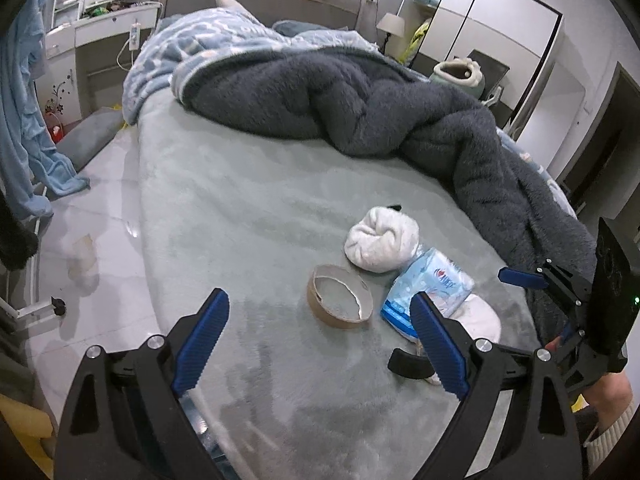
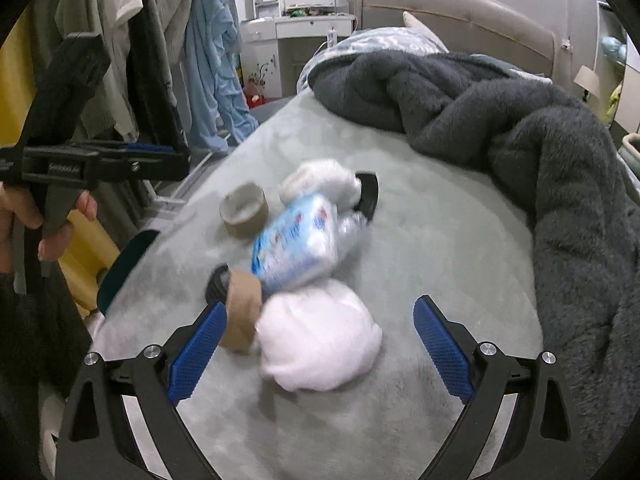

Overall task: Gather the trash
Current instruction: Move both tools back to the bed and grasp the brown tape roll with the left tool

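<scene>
On the grey-green bed sheet [image 1: 240, 220] lies a small heap. It holds an empty brown tape ring [image 1: 340, 300], a rolled white bundle [image 1: 382, 244], a blue-and-white plastic pack [image 1: 430, 284] and a second white bundle [image 1: 484, 320]. My left gripper [image 1: 320, 296] hovers open just short of the tape ring, touching nothing. In the right wrist view my right gripper [image 2: 320, 306] stands open over the near white bundle [image 2: 320, 336], its pads apart from it. A second brown roll [image 2: 240, 316] lies by its left finger. The pack [image 2: 296, 240] and tape ring [image 2: 244, 210] lie beyond.
A dark grey fluffy blanket [image 1: 360, 100] is heaped across the far and right side of the bed, with a blue patterned quilt [image 1: 208, 52] behind it. Hanging clothes [image 2: 160, 40] and tiled floor [image 1: 92, 220] lie left of the bed. A hand [image 2: 24, 216] holds the left gripper [image 2: 160, 156].
</scene>
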`<state>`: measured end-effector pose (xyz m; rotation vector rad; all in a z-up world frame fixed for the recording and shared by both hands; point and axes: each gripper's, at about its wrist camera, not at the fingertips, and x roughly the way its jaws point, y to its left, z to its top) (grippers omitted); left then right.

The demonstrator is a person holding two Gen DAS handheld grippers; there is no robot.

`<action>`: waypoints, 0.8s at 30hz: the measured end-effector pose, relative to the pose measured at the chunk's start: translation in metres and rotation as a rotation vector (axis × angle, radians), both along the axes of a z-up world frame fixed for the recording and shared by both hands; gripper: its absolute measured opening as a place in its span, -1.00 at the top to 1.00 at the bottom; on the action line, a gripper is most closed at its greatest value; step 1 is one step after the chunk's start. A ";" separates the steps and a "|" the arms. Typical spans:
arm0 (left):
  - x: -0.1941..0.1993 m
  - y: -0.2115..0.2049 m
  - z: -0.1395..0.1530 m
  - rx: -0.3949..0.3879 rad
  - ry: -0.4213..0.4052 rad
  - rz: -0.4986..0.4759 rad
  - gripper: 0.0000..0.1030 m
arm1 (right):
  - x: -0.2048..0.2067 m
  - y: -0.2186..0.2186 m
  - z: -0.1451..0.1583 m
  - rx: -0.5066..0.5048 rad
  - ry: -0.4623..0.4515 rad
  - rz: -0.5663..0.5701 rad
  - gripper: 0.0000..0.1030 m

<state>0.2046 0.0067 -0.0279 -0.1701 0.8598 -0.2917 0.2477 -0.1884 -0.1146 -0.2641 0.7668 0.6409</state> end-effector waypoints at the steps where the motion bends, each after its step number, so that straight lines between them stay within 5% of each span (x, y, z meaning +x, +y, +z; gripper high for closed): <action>1: 0.002 -0.003 -0.003 0.003 0.005 -0.001 -0.81 | 0.001 -0.001 -0.003 -0.007 0.008 0.001 -0.85; 16: 0.029 -0.035 -0.045 0.035 0.087 0.013 -0.52 | 0.005 -0.014 -0.024 0.038 0.071 0.011 -0.86; 24: 0.036 -0.040 -0.054 0.048 0.100 0.028 -0.21 | 0.008 -0.027 -0.021 0.114 0.081 0.000 -0.86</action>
